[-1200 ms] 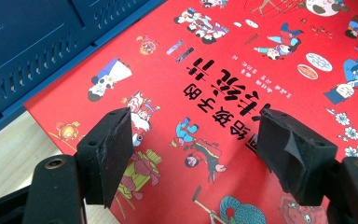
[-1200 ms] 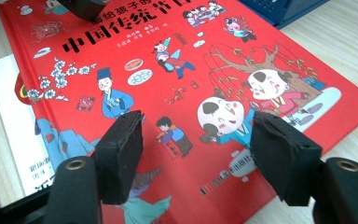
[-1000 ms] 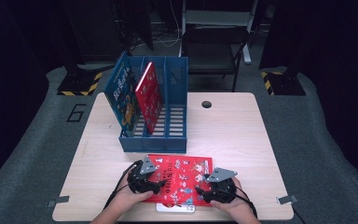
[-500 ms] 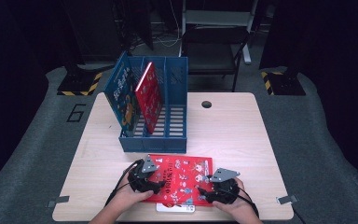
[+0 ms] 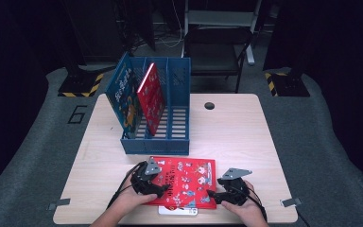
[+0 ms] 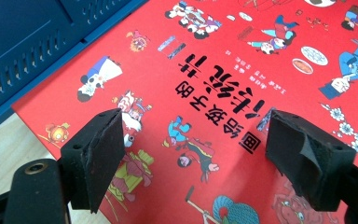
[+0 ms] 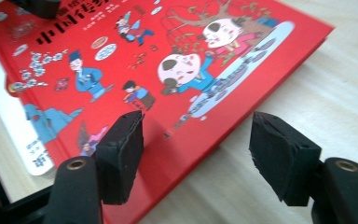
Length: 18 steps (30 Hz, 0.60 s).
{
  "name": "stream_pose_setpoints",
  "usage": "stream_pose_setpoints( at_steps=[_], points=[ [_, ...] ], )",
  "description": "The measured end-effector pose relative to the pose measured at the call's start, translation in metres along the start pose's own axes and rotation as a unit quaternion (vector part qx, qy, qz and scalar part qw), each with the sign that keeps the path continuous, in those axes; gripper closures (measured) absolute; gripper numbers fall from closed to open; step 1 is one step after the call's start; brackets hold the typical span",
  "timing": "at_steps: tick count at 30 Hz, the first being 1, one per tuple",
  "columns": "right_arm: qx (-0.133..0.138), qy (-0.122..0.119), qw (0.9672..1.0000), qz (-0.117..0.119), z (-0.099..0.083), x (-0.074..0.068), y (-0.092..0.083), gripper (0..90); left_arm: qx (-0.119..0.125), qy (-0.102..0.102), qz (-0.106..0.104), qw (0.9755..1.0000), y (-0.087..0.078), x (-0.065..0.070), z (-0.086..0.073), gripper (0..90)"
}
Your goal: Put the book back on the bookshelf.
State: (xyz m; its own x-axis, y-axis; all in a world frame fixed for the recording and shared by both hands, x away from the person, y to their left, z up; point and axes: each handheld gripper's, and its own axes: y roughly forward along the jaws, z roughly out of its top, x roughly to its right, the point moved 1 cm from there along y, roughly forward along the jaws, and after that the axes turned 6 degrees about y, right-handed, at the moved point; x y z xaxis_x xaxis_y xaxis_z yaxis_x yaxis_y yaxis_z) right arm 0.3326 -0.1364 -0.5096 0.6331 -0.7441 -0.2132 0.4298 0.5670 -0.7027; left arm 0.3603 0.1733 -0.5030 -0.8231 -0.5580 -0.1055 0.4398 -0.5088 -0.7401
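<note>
One red picture book (image 5: 184,178) lies flat on the desk (image 5: 246,137), its long axis running across from the left gripper (image 5: 157,189) to the right gripper (image 5: 212,195), cover up. In the left gripper view the cover carries a line of large black Chinese characters, seen upside down just ahead of and between the jaws, with smaller writing beyond them that is too fine to read, and cartoon figures in blue, white and yellow scattered around. In the right gripper view the same book (image 7: 168,70) shows part of a black title, "中国传", at the far left of the jaws, and two round-faced figures under a tree straight ahead. The left gripper's jaws stand wide and have just been opening; the book's cover lies under the gap, and the pads do not press on it. The right gripper's jaws are also wide and have just been opening; the book's near edge and corner lie below the left pad (image 7: 121,154), while the right pad hangs over bare desk. A white card or sheet (image 7: 14,126) with small print sticks out from under the book, left of the right gripper. Beyond both grippers stands one blue file rack (image 5: 165,137) holding two upright books, one blue (image 5: 125,97) and one red (image 5: 152,97), both tilted.
</note>
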Motion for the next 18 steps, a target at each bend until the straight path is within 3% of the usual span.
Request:
stream_pose_setpoints(
  at_steps=[3,10,13,15,16,18],
  points=[
    [-0.008,0.015,0.9998,0.014,-0.0006,-0.0012,0.0035,29.2,-0.001,-0.004,0.002,1.0000,-0.0001,0.0005,0.0005,19.7],
    [-0.008,0.019,0.9996,0.022,-0.0004,-0.0002,0.0062,25.2,0.002,-0.013,0.006,0.9999,-0.0013,-0.0013,0.0000,24.0],
    [-0.015,0.038,0.9986,0.035,0.0000,0.0024,0.0085,24.5,0.004,-0.011,0.008,0.9999,-0.0015,-0.0019,-0.0009,24.2],
    [-0.012,0.032,0.9987,0.037,0.0009,0.0037,0.0104,23.5,-0.001,-0.017,0.011,0.9998,-0.0031,-0.0026,-0.0015,24.2],
    [-0.014,0.032,0.9986,0.038,0.0013,0.0036,0.0106,23.4,-0.003,-0.022,0.024,0.9994,-0.0040,-0.0033,-0.0023,24.3],
    [-0.018,0.037,0.9984,0.038,0.0018,0.0031,0.0102,23.4,-0.004,-0.042,0.023,0.9988,-0.0076,-0.0078,-0.0046,26.6]
  ],
)
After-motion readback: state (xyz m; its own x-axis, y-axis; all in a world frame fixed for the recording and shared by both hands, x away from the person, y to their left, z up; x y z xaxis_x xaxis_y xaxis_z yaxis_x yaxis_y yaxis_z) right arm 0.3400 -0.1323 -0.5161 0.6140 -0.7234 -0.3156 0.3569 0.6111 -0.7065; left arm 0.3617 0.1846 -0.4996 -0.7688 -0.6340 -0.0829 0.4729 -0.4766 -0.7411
